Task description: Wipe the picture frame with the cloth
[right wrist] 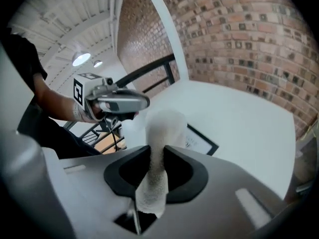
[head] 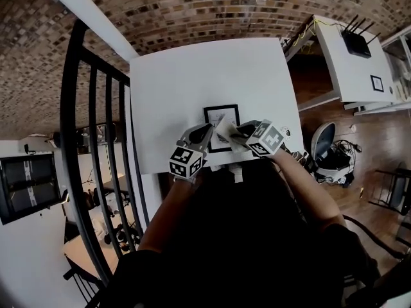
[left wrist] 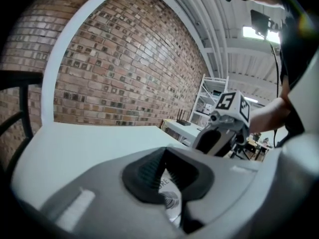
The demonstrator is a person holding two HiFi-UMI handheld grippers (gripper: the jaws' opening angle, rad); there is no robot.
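A small black picture frame lies flat near the front edge of a white desk; it looks light, stiff and probably glazed, likely to slide unless steadied at its rim. The right tongs pinch a soft, limp white cloth just over it, while the left tongs, closed and empty, reach over its left side, forearms angled inward

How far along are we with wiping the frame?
Done: the cloth is clamped in the right gripper. In hand: it hangs over the near right part of the picture frame, while the left gripper, jaws together, sits at its left edge. Left: the wiping itself; contact cannot be confirmed.
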